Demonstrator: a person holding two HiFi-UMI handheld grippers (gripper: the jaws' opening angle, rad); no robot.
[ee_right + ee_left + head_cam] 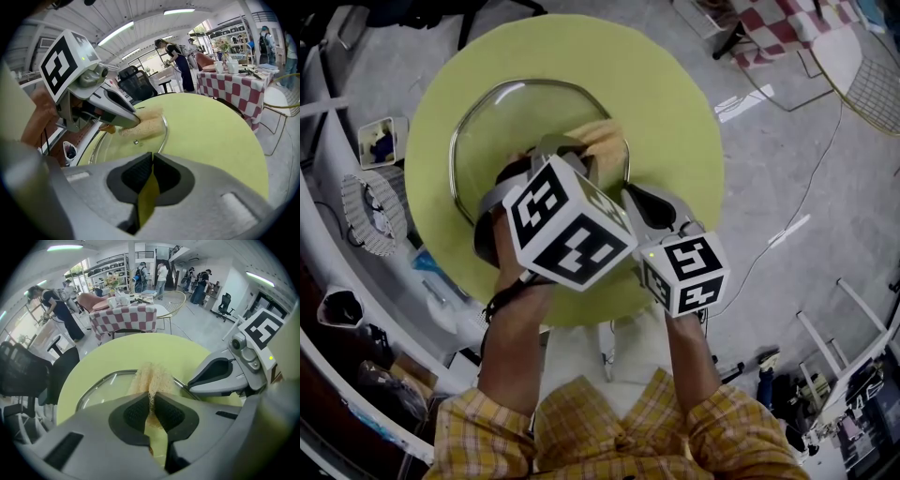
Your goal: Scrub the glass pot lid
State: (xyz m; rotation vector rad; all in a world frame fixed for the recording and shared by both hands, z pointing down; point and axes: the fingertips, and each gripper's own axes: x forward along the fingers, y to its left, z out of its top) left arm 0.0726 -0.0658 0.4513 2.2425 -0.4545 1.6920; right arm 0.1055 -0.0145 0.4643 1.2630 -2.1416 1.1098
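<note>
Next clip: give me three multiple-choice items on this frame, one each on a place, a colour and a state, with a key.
1. Where does the glass pot lid lie?
A. On the floor
B. On the round table
C. On a chair seat

2. What colour is the top of that table?
A. Yellow-green
B. Dark blue
C. White

3. How does the left gripper stand?
A. Open and empty
B. Shut on the lid's knob
C. Shut on a beige scrub pad

Key:
1 B: the glass pot lid lies flat on the round table.
2 A: the bare top around the lid is yellow-green.
3 C: the left gripper has its jaws pressed on the beige scrub pad, which sticks out over the lid.
</note>
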